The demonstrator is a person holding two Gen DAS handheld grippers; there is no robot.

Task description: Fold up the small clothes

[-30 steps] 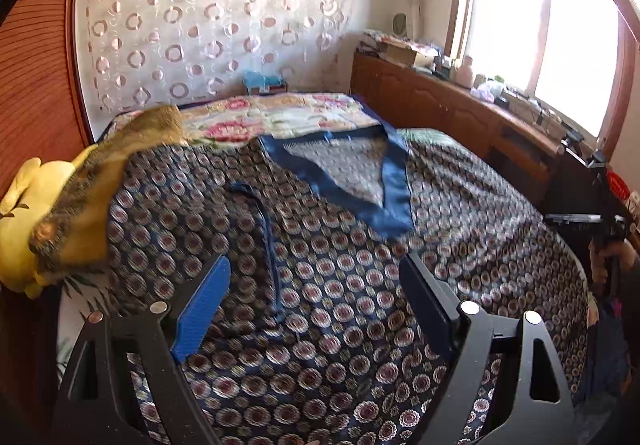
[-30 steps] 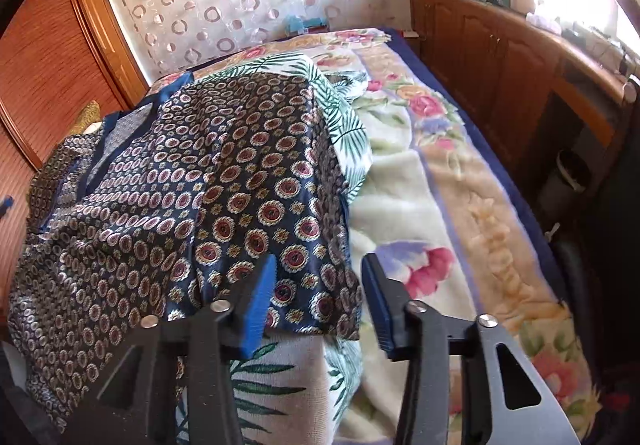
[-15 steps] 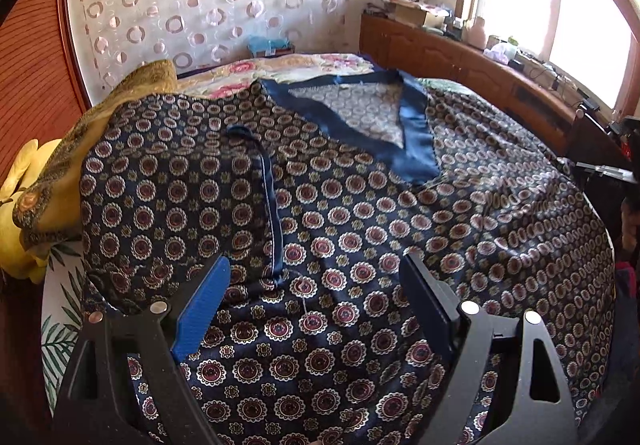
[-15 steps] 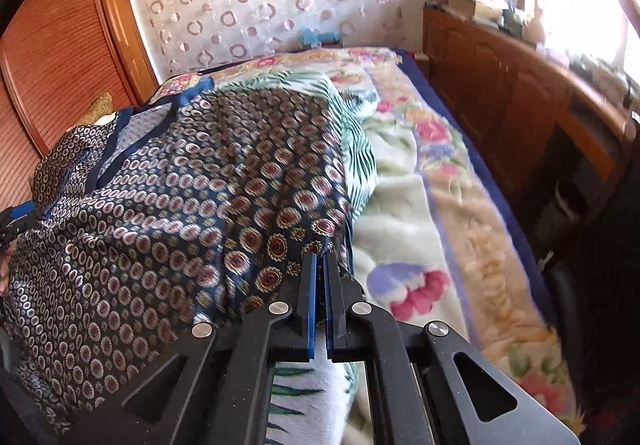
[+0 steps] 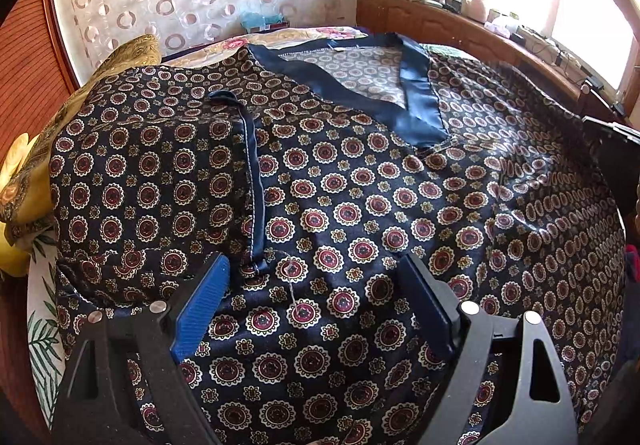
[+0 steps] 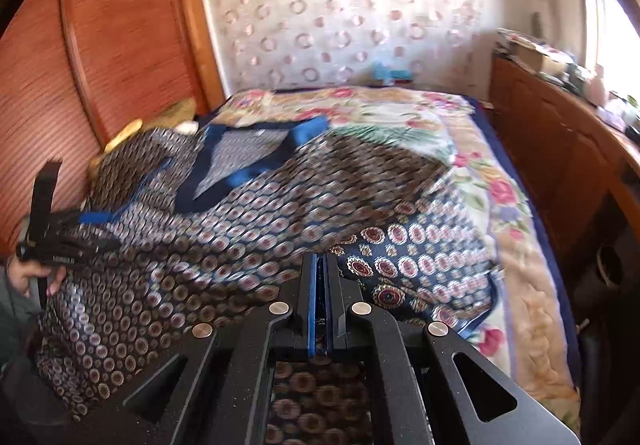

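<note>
A dark navy top (image 5: 352, 197) with red and cream medallions and a plain blue V-neck band (image 5: 416, 101) lies spread on the bed. My left gripper (image 5: 316, 285) hovers just over its lower middle, jaws wide open, beside a blue-edged seam (image 5: 252, 173); nothing sits between the pads. In the right wrist view my right gripper (image 6: 319, 273) is shut on the top's right edge (image 6: 420, 257) and lifts it toward the left, so the cloth rises in a fold. The left gripper (image 6: 60, 233) and the hand holding it show at the far left there.
The bed carries a floral blanket (image 6: 472, 149) with a blue border. A yellow patterned cloth (image 5: 120, 53) and a yellow cushion (image 5: 16, 153) lie at the left. Wooden cabinets (image 6: 560, 141) run along the right under a window; a wooden wardrobe (image 6: 120, 37) stands left.
My right gripper closed on the top's right edge and carried it up and to the left. My left gripper sank closer to the cloth, still open.
</note>
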